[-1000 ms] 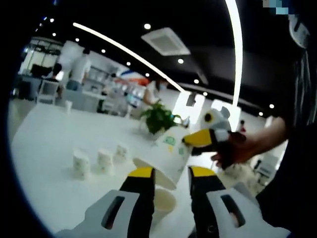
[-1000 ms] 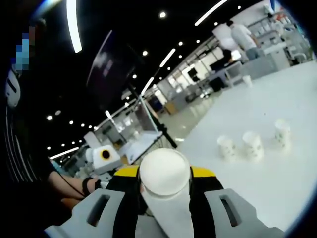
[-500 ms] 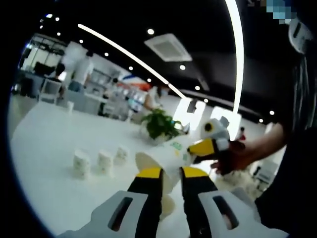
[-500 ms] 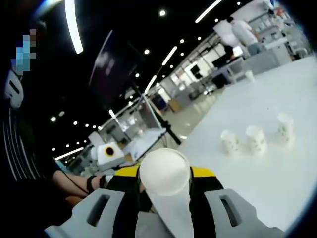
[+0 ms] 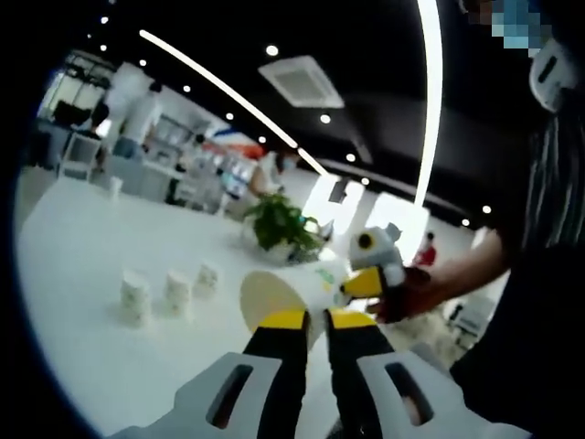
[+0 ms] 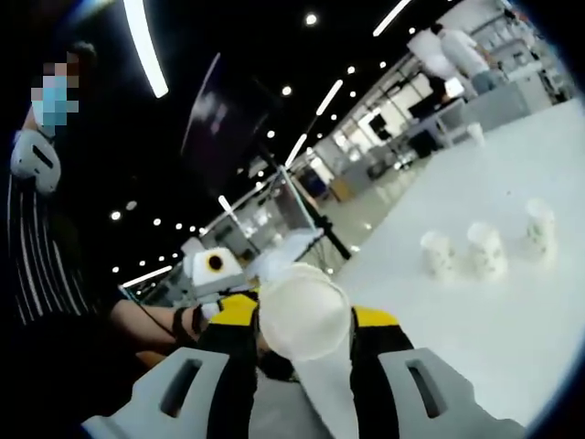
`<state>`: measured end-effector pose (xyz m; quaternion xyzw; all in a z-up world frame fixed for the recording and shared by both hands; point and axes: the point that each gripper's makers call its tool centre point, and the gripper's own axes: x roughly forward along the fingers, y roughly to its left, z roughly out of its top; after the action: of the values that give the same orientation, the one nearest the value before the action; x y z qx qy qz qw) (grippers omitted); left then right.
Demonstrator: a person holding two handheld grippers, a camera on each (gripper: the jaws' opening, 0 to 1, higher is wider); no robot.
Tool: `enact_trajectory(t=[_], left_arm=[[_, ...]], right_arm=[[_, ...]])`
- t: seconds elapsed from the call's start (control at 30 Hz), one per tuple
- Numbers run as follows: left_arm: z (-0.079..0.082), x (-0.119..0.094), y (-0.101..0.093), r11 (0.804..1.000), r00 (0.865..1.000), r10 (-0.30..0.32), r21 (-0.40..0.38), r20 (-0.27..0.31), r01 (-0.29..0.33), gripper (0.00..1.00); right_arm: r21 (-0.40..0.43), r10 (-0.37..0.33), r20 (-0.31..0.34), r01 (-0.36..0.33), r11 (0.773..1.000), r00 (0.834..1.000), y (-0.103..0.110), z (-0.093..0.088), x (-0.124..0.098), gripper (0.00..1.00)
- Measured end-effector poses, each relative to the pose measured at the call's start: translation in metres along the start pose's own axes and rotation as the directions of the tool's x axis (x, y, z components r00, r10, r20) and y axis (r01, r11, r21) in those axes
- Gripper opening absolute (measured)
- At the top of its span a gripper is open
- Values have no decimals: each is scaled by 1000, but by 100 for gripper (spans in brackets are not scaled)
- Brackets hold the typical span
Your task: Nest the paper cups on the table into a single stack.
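Observation:
My left gripper [image 5: 318, 318] has its yellow jaws almost together, pinched on the rim of a tilted white paper cup [image 5: 297, 291] with green print. The right gripper [image 5: 366, 282], carried by a hand, grips the far end of that cup. In the right gripper view, my right gripper [image 6: 306, 315] is shut on a paper cup [image 6: 303, 320] whose round end faces the camera. Another pale cup [image 6: 279, 263] sits just behind it, and I cannot tell whether the two are nested. Three small printed cups [image 5: 176, 291] [image 6: 485, 249] stand in a row on the white table [image 5: 73, 238].
A potted plant [image 5: 277, 224] stands at the table's far side. A single cup [image 6: 475, 133] sits near the far table edge. People stand among furniture in the background. A person in striped clothing [image 5: 548, 229] is close on the right of the left gripper view.
My left gripper's jaws have gone from wide apart to nearly together. The cup in the right gripper has come in to the left jaws. Both views have shifted a little.

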<state>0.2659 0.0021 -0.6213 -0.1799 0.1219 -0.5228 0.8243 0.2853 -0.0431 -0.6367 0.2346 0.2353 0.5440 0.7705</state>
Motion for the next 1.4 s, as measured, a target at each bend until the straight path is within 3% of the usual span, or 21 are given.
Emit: enact_trajectory(t=[0.13,0.27,0.4,0.67,0.8,0.97,1.13,1.33,1.4], left_arm=[[-1,2,-7,999,999,-38,3,-22,38,0],[2,4,-9,999,998,-47,22,-28,48,0],[7,4,-6,999,999,-47,15,-28,47,0],[7,10,-3,998,995,-52,40,-82,56,0],[2,15,-12,994,986,-78,70,-147,89,0],[-6,20,-19,986,970,-106,102,-221,132,0],[-11,26,-22,978,950,-122,127,-289,164,0],[-11,34,-27,970,931,-153,130,-331,206,0],[-11,36,-27,969,926,-154,129,-346,210,0]], right_arm=[[-11,-9,-2,9,1000,1000,-5,0,-3,37],[-43,1,-63,-3,999,998,-6,-10,-4,27],[-86,-36,-82,29,996,996,-12,-13,-5,29],[-159,-95,-91,79,984,991,-17,-16,-9,35],[-265,-132,-97,103,959,986,-16,-14,-10,41],[-302,-164,-100,127,945,981,-15,-16,-14,48],[-388,-216,-100,162,907,971,-15,-18,-22,57],[-456,-259,-107,184,871,960,-15,-26,-31,65],[-499,-280,-106,193,845,954,-16,-26,-34,66]])
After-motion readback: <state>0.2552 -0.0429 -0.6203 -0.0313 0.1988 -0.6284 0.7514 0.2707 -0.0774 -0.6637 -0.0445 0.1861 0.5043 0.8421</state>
